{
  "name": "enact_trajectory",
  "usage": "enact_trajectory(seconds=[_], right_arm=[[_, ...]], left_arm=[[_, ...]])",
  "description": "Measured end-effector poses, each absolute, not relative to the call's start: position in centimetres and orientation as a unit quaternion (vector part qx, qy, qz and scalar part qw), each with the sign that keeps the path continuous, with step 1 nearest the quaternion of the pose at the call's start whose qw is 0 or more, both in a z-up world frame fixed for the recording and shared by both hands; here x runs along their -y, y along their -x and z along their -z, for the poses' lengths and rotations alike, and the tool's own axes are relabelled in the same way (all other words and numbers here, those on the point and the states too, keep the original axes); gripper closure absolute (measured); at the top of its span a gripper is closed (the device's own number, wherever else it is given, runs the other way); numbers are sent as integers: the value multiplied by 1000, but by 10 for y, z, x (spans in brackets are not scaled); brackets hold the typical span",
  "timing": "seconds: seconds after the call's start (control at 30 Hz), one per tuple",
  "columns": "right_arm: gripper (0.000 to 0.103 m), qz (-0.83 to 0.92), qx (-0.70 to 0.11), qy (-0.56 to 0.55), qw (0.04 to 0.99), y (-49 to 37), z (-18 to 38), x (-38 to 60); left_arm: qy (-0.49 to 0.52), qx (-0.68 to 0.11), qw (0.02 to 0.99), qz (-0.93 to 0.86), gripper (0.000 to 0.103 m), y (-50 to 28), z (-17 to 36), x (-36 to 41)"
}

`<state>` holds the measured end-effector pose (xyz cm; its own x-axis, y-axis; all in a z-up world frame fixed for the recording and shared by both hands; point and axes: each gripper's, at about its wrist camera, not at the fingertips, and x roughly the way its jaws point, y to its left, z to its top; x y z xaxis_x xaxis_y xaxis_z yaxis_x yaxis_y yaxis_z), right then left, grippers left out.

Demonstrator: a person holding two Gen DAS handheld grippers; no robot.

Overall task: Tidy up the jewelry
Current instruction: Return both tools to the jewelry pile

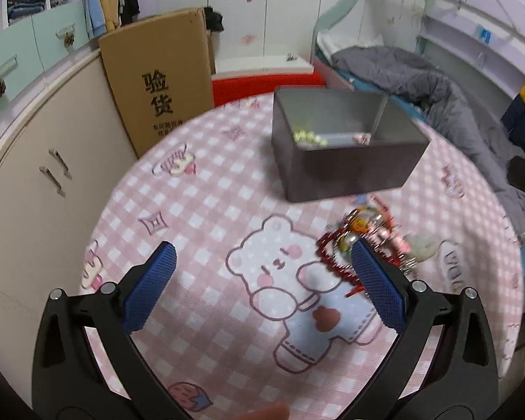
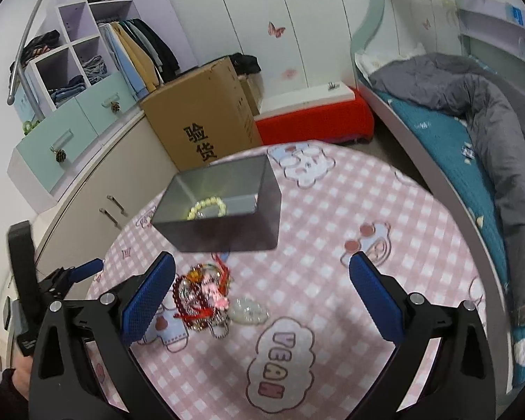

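The left claw is spread wide above the tabletop and holds nothing; its 2 blue pads are far apart over the printed bear. The right claw is also spread wide and empty above the pink checked cloth.

The pile of jewelry lies on the tabletop just beside the right pad of the left claw, and that pad covers part of the red bead string. In the right wrist view the same pile lies just beside the left pad of the right claw, with a pale pendant touching its right edge. The left claw also shows at the left edge of this view.

Behind the pile, near it but apart, stands a grey box, open at the top. Inside it lies 1 bracelet of pale yellow beads. In the left wrist view a small pink item also lies inside the box; what it is I cannot tell.

Further back, a cardboard carton leans against a beige cabinet. A red bench stands against the wall. At the right is a bed with a grey blanket.
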<state>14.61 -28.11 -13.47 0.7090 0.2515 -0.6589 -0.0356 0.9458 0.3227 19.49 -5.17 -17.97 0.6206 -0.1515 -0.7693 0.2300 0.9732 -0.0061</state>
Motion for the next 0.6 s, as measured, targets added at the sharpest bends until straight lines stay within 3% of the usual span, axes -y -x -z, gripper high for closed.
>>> enact_trajectory(seconds=[0.33,0.6], right_arm=[[7,-73,-403,-147,900,-142,158,285],[8,-78,-441,-76,891,-146,187,270]], left_arm=[[-64,-445,887,106,6,-208,202,61],[-81,-455,881,98,6,-217,214,69]])
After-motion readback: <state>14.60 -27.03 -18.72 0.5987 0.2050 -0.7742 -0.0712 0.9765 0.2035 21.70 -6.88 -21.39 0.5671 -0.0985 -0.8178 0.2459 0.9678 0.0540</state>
